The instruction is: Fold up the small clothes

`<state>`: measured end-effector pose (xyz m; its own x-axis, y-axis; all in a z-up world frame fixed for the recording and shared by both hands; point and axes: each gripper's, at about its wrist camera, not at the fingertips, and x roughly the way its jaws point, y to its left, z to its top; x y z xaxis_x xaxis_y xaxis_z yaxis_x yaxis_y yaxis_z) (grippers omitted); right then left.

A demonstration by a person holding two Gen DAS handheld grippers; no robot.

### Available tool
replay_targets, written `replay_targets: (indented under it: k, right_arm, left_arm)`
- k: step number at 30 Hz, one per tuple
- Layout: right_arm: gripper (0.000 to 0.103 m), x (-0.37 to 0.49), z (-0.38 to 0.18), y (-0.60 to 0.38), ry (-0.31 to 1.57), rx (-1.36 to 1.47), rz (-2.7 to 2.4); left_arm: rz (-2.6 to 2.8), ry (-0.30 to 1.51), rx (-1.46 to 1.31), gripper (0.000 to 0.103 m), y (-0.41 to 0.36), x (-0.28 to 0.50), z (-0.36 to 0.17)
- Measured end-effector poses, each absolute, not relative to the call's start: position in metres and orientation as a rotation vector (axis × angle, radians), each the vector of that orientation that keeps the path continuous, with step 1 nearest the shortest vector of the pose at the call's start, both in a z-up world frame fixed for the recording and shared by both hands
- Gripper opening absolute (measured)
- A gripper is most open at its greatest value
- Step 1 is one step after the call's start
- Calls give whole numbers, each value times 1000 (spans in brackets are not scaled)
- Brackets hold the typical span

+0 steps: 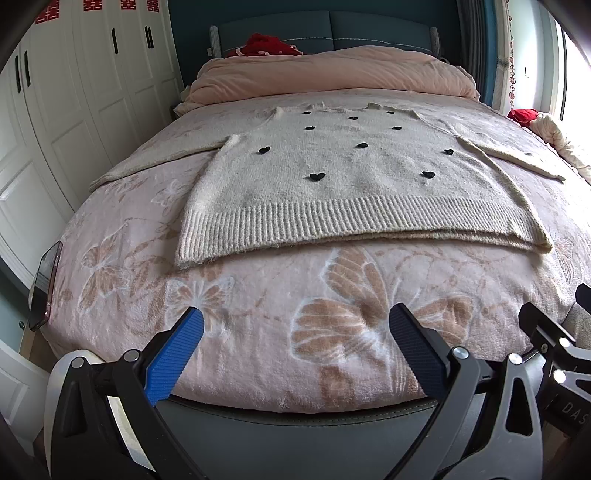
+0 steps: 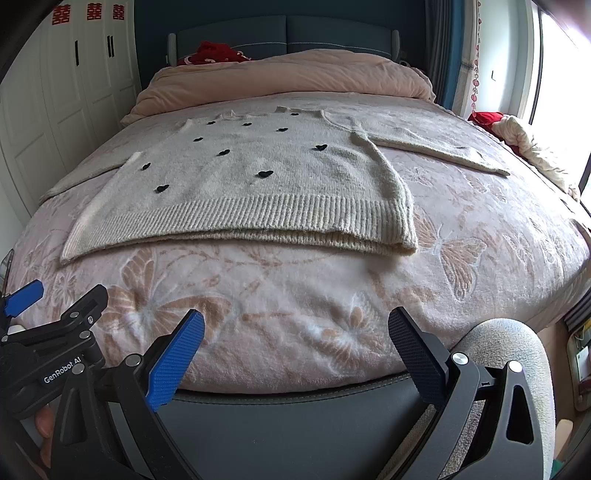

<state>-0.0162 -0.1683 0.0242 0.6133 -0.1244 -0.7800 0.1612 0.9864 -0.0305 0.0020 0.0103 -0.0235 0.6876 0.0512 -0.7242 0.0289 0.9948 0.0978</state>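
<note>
A cream knitted sweater dotted with small black hearts lies flat on the bed, front side up, its ribbed hem toward the cameras and its neckline toward 12 o'clock. Both sleeves are spread outward: one runs off toward 9 o'clock, the other toward 3 o'clock. In the right wrist view the same sweater sits a little toward 11 o'clock of centre, with its nearer hem corner slightly doubled over.

Under it is a pink fleece blanket printed with tan butterflies, covering the mattress. At 12 o'clock, beyond the neckline, a rolled peach duvet lies across the bed, with a red cloth behind it against the blue headboard. A phone stands propped at the blanket's edge near 8 o'clock. White wardrobe doors fill the 10 o'clock side, and a bundle of red and cream fabric lies near the window at 2 o'clock.

The left gripper hovers at 6 o'clock over the foot of the bed, its fingers spread wide and holding nothing, well apart from the hem. The right gripper does likewise, fingers wide apart and empty.
</note>
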Motion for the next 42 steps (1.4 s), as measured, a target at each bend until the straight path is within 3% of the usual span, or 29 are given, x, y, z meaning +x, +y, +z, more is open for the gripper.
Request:
replay_targets:
  k: [22, 30, 37, 42]
  right_arm:
    - [98, 1, 34, -200, 859, 118, -173]
    - [98, 114, 48, -375, 828, 248, -351]
    - [98, 223, 23, -559, 839, 397, -619]
    - [98, 263, -10, -625, 858, 535, -711]
  left_arm:
    - [11, 805, 60, 98, 20, 8, -14]
    - [11, 814, -41, 98, 30, 72, 6]
    - [40, 826, -58, 98, 14, 136, 4]
    - [32, 871, -104, 98, 3, 163, -8]
